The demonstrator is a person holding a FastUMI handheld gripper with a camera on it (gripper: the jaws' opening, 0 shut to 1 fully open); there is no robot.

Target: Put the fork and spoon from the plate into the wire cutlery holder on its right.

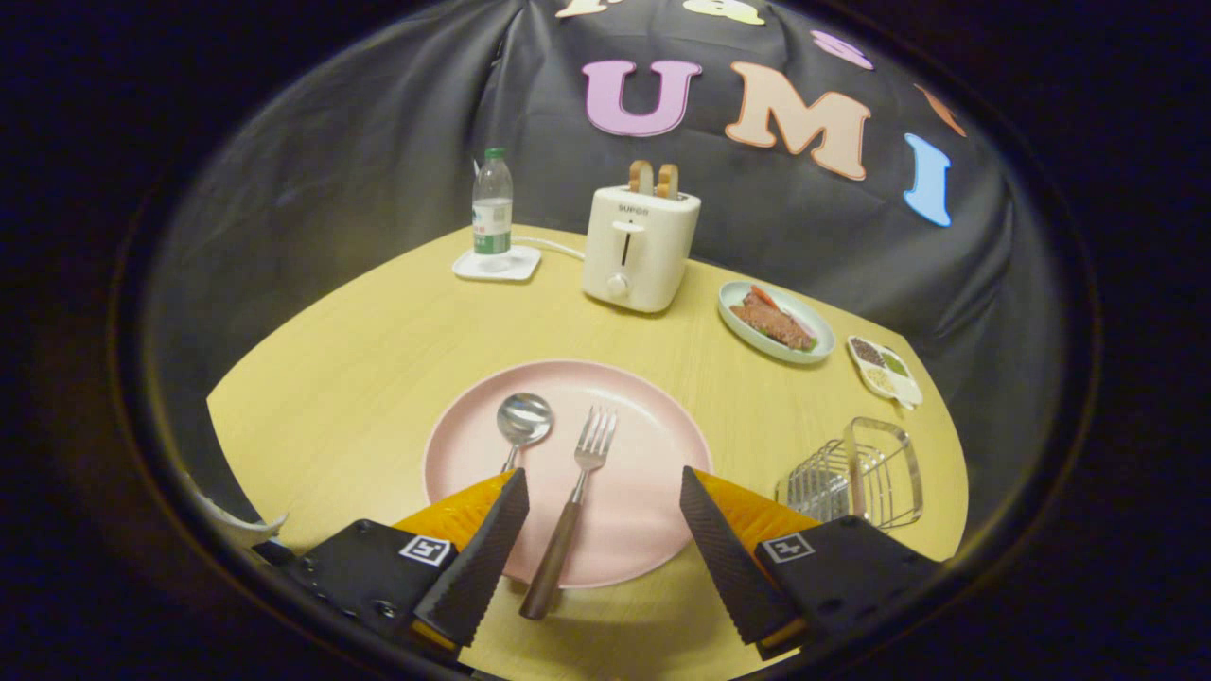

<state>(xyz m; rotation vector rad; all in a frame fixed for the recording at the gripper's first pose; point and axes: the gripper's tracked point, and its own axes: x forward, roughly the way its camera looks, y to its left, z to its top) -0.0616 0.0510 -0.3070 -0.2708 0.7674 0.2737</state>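
A pink plate [643, 530] lies on the yellow table just ahead of my fingers. On it rests a fork [573, 501] with a brown handle, tines pointing away, its handle running back between my fingers. A spoon [523, 421] lies to the fork's left, its handle partly hidden behind my left finger. The wire cutlery holder [856, 478] stands to the right of the plate, beside my right finger. My gripper [604, 482] hangs open above the near half of the plate, touching neither piece of cutlery.
Beyond the plate stand a cream toaster [639, 248] with two slices in it and a water bottle [492, 203] on a white coaster. A dish of meat [776, 322] and a small divided dish [885, 371] sit at the back right. The table edge runs close behind the holder.
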